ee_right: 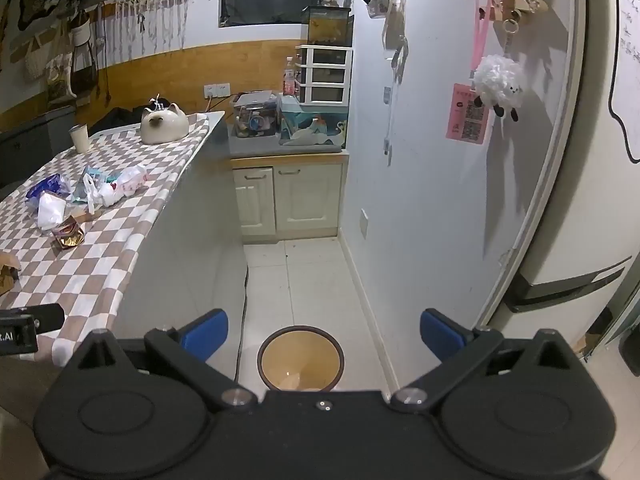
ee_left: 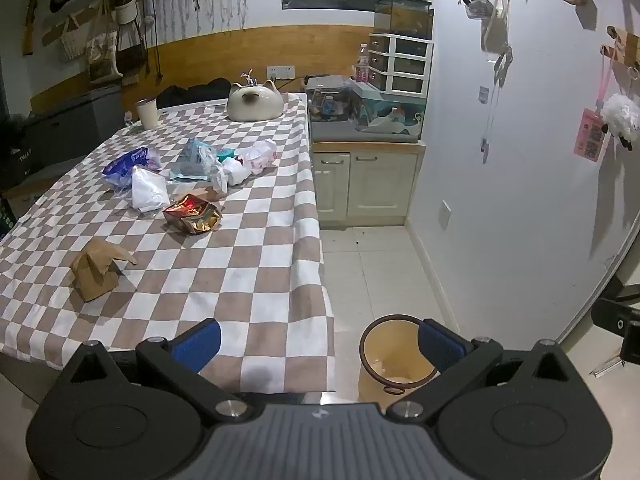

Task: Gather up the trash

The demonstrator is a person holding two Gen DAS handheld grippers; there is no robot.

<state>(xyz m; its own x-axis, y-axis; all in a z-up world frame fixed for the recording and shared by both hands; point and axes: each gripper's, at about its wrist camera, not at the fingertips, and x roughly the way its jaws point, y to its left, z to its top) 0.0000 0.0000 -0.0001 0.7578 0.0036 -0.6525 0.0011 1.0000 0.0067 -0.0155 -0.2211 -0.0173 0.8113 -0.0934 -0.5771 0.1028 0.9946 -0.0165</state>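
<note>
Checkered table (ee_left: 248,248), bin (ee_left: 394,364) partly hidden

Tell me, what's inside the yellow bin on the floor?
The bin looks almost empty: only a few pale scraps lie at the bottom. The near part of its inside is hidden behind the gripper body, so more could be there.

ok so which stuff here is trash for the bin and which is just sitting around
For the job:
brown crumpled paper bag
red and gold foil wrapper
white plastic bag
blue plastic packet
round tan waste bin

Just there:
cream cat-shaped ceramic pot
white cup
</note>
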